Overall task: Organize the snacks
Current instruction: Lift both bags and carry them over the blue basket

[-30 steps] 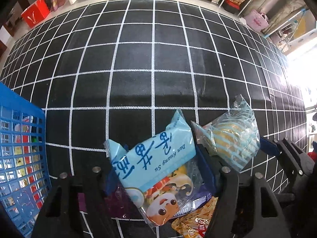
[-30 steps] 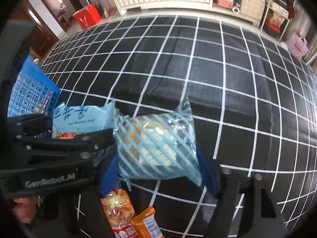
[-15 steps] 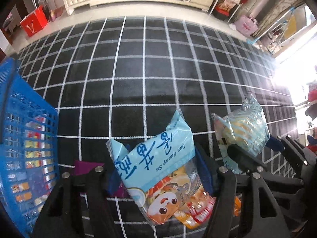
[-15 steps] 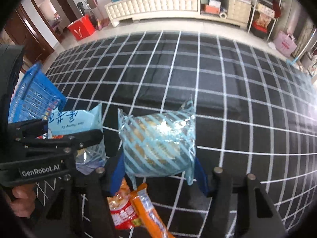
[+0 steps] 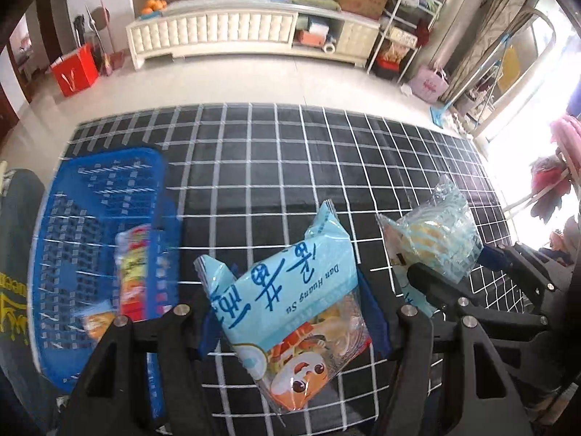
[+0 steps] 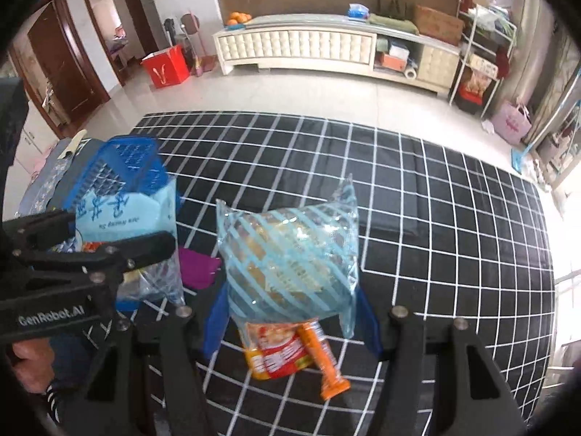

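Note:
My left gripper [image 5: 292,323] is shut on a light blue snack packet [image 5: 290,290] with blue characters and a cartoon face, held high above the black grid mat [image 5: 290,167]. My right gripper [image 6: 290,321] is shut on a clear blue-striped pastry bag [image 6: 290,258], also lifted. Each gripper shows in the other's view: the striped bag [image 5: 435,239] to the right, the blue packet [image 6: 120,214] to the left. A blue plastic basket [image 5: 105,218] with several snacks inside sits at the mat's left. A red-orange snack pack [image 6: 279,352], an orange stick pack [image 6: 323,359] and a purple packet [image 6: 196,267] lie on the mat below.
Beyond the mat's far edge is pale tiled floor [image 6: 290,91], then a long white cabinet [image 6: 326,47], a red box [image 6: 165,67] and a shelf rack [image 6: 483,54]. A person's hand [image 6: 29,354] holds the left gripper. Denim-clad legs [image 5: 18,254] lie beside the basket.
Both grippers have risen well above the mat with their packets still held, so the room and the mat's far edge came into view. The basket now shows from above.

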